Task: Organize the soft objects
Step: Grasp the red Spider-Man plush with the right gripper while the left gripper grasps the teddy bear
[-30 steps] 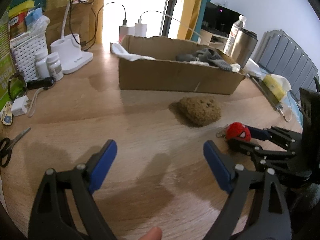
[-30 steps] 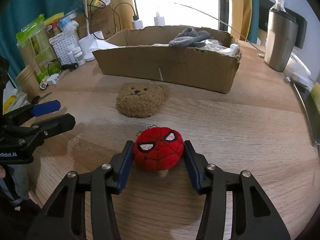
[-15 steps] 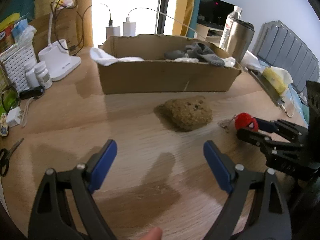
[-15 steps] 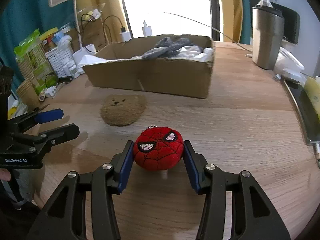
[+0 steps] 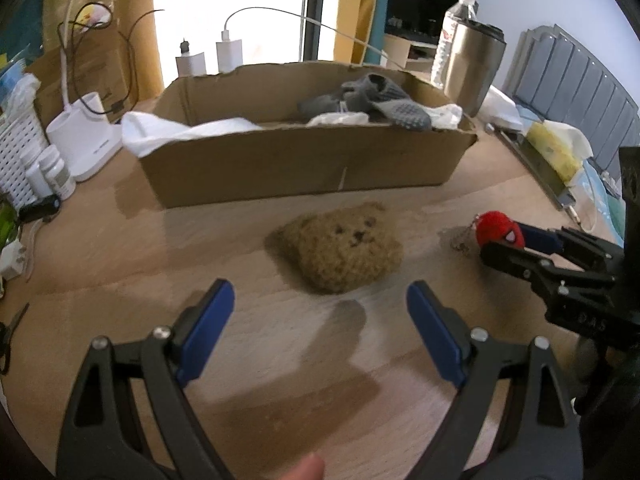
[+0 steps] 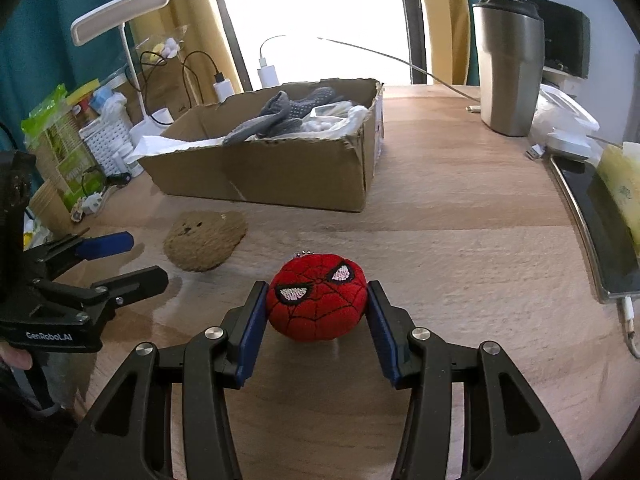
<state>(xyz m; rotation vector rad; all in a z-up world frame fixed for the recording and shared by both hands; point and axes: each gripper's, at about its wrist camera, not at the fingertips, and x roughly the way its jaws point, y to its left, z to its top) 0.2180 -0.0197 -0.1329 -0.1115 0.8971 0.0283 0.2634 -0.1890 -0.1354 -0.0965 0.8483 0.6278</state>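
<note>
My right gripper [image 6: 316, 300] is shut on a red spider-mask plush ball [image 6: 318, 300], its blue pads pressing both sides; a small bead chain hangs behind it. The same red plush ball [image 5: 500, 229] shows at the right of the left wrist view, held in the right gripper [image 5: 508, 236]. A brown fuzzy bear-face plush [image 5: 344, 252] lies on the wooden table [image 5: 280, 380], just ahead of my open left gripper [image 5: 320, 312], which holds nothing. The bear plush [image 6: 204, 240] also lies left of the red ball. A cardboard box [image 5: 304, 160] behind holds grey socks [image 5: 372, 100] and white cloth [image 5: 176, 132].
A steel tumbler [image 6: 508, 68] and water bottle stand at the back right. A phone [image 6: 600, 220] and yellow tissue pack lie along the right edge. A white lamp base [image 5: 84, 140], basket, pill bottles, chargers and cables crowd the left side. Scissors [image 5: 8, 336] lie at far left.
Both grippers have moved across the table towards the box. The bear plush now lies closer in front of the left gripper. The right gripper keeps its hold on the red ball.
</note>
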